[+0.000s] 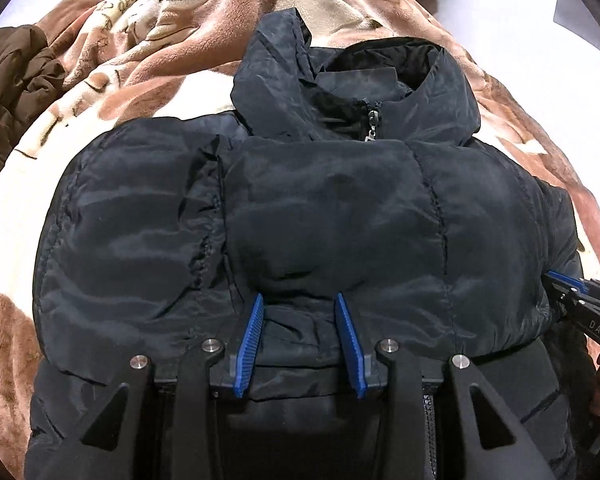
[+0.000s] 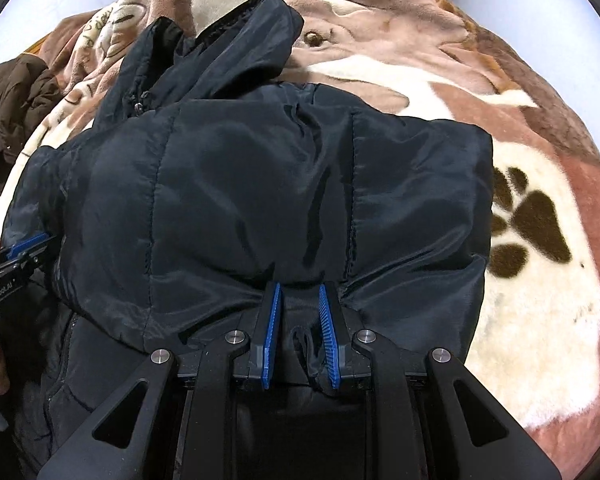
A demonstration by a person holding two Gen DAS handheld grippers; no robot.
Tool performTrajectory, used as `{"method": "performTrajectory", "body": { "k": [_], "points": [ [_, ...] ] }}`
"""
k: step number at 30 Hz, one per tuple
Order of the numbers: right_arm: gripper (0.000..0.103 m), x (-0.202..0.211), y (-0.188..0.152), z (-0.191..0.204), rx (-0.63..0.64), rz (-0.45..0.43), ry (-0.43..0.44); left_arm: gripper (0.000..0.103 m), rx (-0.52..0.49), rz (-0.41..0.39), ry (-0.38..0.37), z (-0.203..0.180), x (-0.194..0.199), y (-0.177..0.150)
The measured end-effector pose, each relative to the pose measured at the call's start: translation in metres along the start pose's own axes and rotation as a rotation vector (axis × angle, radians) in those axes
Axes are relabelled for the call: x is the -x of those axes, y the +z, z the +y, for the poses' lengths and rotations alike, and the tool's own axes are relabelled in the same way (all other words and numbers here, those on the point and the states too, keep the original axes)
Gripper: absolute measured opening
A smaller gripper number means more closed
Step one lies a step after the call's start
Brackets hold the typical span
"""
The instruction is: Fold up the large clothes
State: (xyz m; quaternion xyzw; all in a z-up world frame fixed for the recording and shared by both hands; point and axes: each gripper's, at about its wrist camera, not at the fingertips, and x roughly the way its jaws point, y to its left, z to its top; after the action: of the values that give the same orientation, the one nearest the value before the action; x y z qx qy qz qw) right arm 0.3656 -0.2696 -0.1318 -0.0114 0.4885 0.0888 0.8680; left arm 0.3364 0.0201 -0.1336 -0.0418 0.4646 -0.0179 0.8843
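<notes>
Jaws of both grippers are clamped on the bottom hem of the dark puffer jacket [image 1: 332, 216]. Left gripper [image 1: 300, 300] has its blue pads set fairly wide, with a thick roll of padded fabric bunched between them. Right gripper [image 2: 299, 292] pinches a narrower gather of the hem, cloth puckering outward from the pads.

Jacket lies on a bed covered by a plush brown-and-cream blanket [image 2: 540, 300] with a paw-print pattern. Hem portion is doubled up over the body, folded edge sitting just below the zipper pull [image 1: 373, 118]. Hood [image 1: 356, 84] points away from the grippers. A brown jacket [image 1: 16, 84] lies crumpled at the left edge of the bed, well apart.
</notes>
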Motion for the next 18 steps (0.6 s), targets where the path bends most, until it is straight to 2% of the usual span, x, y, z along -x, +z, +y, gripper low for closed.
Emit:
{"method": "performTrajectory", "body": {
  "k": [11, 18],
  "points": [
    [0.02, 0.006, 0.001, -0.007, -0.006, 0.01, 0.031, 0.041, 0.005, 0.009, 0.006, -0.002, 0.021, -0.001],
    [0.021, 0.069, -0.016, -0.006, -0.042, -0.062, 0.033, 0.04, 0.011, -0.013, -0.023, -0.004, 0.077, -0.02]
  ]
}}
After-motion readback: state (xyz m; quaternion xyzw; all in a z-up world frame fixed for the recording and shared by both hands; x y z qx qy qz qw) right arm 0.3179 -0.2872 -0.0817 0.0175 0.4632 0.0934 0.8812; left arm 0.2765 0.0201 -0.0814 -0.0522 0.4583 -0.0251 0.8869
